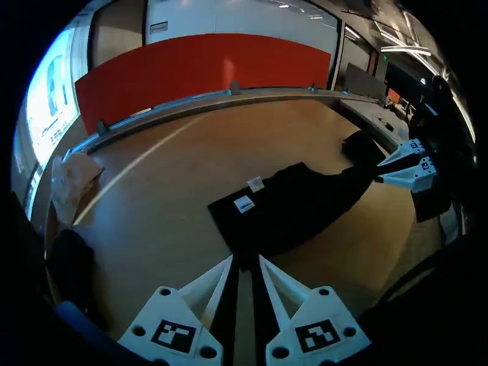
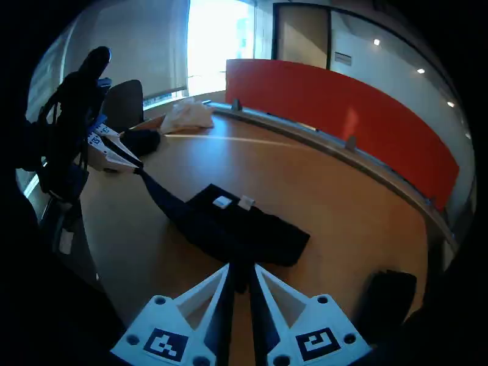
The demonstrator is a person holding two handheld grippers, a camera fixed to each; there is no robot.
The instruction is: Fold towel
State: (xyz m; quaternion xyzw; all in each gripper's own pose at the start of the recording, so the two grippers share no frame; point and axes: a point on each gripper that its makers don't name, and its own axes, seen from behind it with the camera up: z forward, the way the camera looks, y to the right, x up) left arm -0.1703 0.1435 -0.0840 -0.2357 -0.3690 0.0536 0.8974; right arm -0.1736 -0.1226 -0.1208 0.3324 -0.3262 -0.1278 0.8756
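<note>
A black towel with two white labels lies stretched across the wooden table. In the left gripper view my left gripper is shut on the towel's near edge, low in the frame. Farther right, my right gripper pinches the towel's opposite end, lifted slightly off the table. In the right gripper view the towel runs from my right gripper, shut on its near edge, out to my left gripper at the left, which holds a drawn-out corner.
A red partition lines the table's far edge. A crumpled white bag and a dark bundle sit at one end of the table, and another dark bundle at the other. A black chair stands by the window.
</note>
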